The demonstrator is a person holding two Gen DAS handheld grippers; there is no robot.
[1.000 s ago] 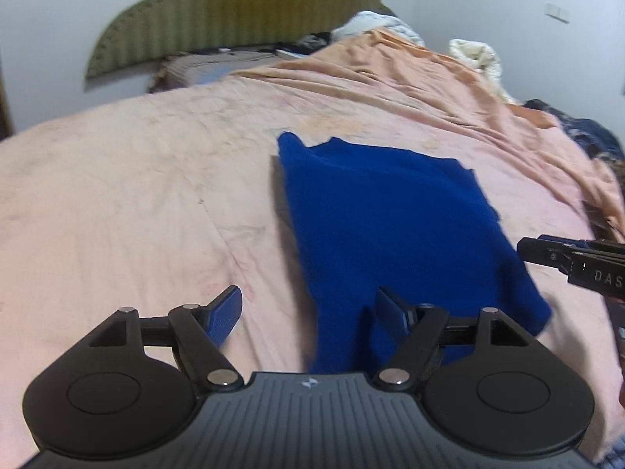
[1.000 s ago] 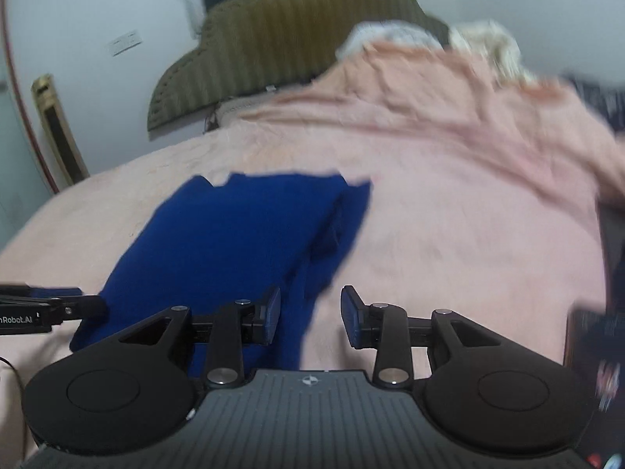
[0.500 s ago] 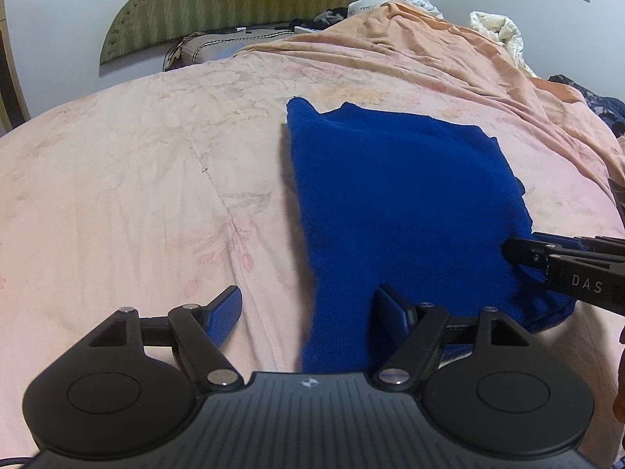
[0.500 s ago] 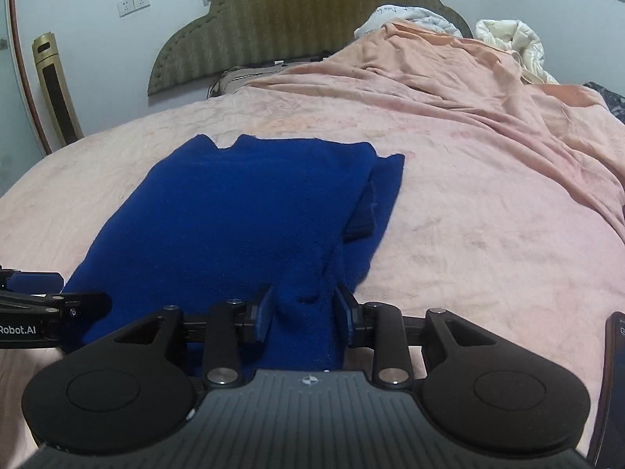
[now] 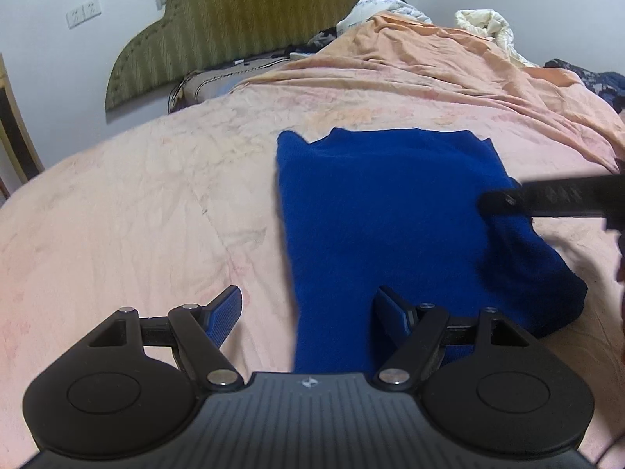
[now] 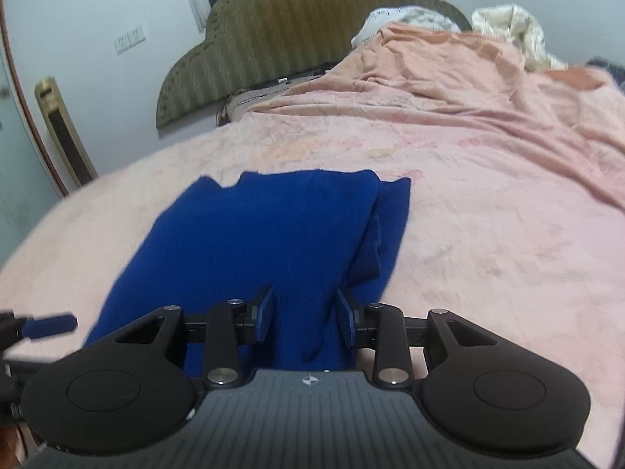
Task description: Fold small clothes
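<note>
A dark blue knit garment (image 5: 383,211) lies flat on the pink bedsheet (image 5: 136,215), its right side folded in over itself (image 6: 371,242). My left gripper (image 5: 308,297) is open wide at the near left corner. Its left finger (image 5: 224,314) hangs over bare sheet, its right finger (image 5: 392,312) over the cloth. My right gripper (image 6: 304,293) hovers at the near right part with its jaws opening. Blue fabric shows between the pads, and I see no pinch on it. Each view catches the other gripper: the right gripper (image 5: 547,197) blurred, the left gripper (image 6: 50,322) at the edge.
A green padded headboard (image 5: 242,19) stands at the far end against a white wall. A crumpled orange cover (image 5: 449,62) and white bedding (image 5: 484,23) pile up at the back right. Dark clothes (image 5: 601,82) lie at the far right. A tall gold-framed unit (image 6: 62,129) leans at the left wall.
Both grippers have come forward and lower over the garment's near edge. The right jaws stand a little wider than before. In the left view the right gripper now reaches further in over the cloth.
</note>
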